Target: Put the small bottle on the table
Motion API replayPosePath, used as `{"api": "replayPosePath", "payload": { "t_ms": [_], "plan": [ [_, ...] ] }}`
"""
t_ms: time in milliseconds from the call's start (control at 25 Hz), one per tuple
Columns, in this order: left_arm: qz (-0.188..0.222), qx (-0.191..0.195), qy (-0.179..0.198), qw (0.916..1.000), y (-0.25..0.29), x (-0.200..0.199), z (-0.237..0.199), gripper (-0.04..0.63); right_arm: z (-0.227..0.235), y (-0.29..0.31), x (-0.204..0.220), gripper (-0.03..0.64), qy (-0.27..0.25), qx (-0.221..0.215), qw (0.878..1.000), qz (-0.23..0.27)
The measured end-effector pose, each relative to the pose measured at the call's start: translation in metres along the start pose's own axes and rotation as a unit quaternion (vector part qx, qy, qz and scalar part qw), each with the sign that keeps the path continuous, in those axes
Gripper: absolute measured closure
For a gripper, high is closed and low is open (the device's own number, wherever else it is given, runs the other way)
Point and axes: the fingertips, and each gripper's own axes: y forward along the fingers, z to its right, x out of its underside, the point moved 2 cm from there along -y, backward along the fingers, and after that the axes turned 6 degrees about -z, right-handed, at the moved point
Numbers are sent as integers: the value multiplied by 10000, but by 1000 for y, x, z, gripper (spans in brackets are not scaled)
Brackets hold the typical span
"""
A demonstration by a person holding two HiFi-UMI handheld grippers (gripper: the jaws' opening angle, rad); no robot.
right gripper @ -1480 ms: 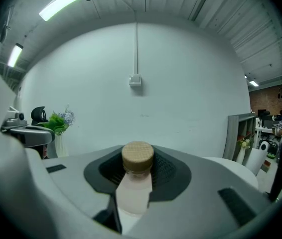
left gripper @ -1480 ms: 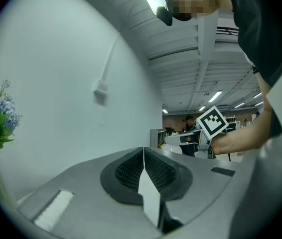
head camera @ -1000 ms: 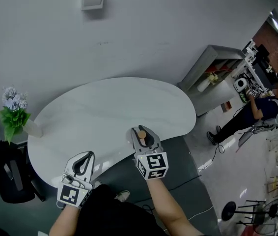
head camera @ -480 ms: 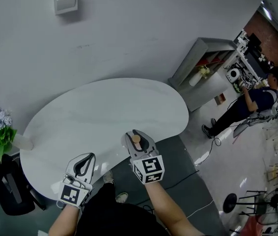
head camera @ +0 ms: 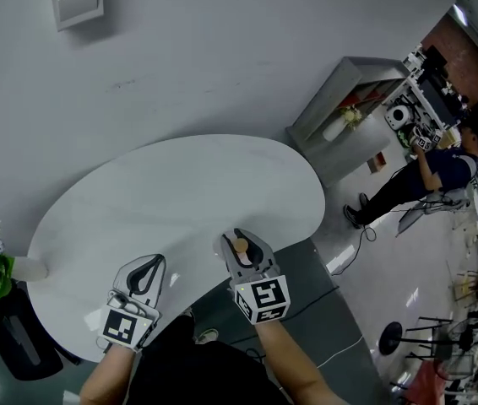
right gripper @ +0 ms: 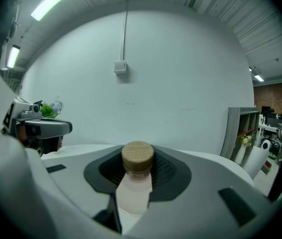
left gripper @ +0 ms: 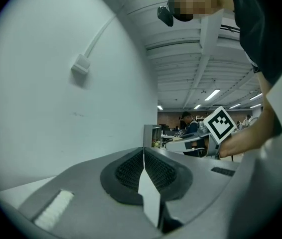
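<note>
Holding small bottle [right gripper: 134, 185] in right gripper [head camera: 240, 241], left gripper [head camera: 152, 264] closed

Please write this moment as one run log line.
right gripper: shut on small pale bottle with tan cap | left gripper: shut, empty | bottle: over near edge of white rounded table

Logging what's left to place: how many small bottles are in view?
1. The small bottle is clamped in the right gripper, over the table near its near edge. Things on the distant shelf are too small to tell.
</note>
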Motion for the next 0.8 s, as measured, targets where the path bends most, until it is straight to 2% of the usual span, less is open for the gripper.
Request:
{"api": "replayPosePath", "payload": {
  "t_ms": [280,440,600,800],
  "plan": [
    [-59,263,-107,9996,25,2,-3,586,11,6,-11,512,-6,57,10000,-31],
    [-91,283,-172,9994,36,4,2,586,20,10,-15,512,-39,15,10000,-43],
    [-58,214,-124,9997,45,2,9,586,29,19,-17,512,-105,-130,9999,-21],
    [33,-119,-171,9998,53,-7,14,586,40,28,-22,512,-173,-385,9991,29]
  ]
}}
